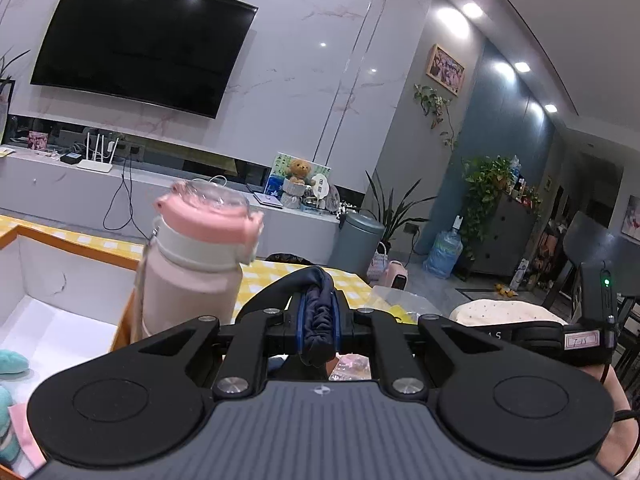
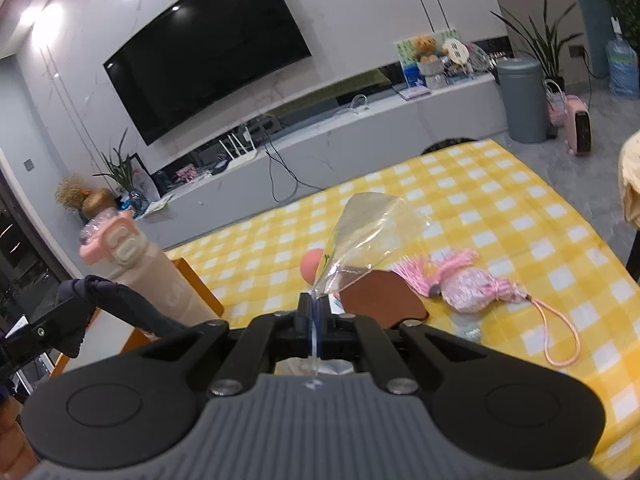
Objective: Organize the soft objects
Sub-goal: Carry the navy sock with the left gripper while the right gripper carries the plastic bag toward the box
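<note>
While the left tool is clamping tight on a bunched navy cloth above the tabletop, the right tool is pinching a clear plastic bag; bagging the cloth is seemingly next, needing the bag's mouth opened.

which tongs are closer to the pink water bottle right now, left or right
Left. The left tongs, shut on a dark blue cloth, sit right beside the pink water bottle. The right tongs, pinching a clear plastic bag, are farther off, over the checkered table.
</note>
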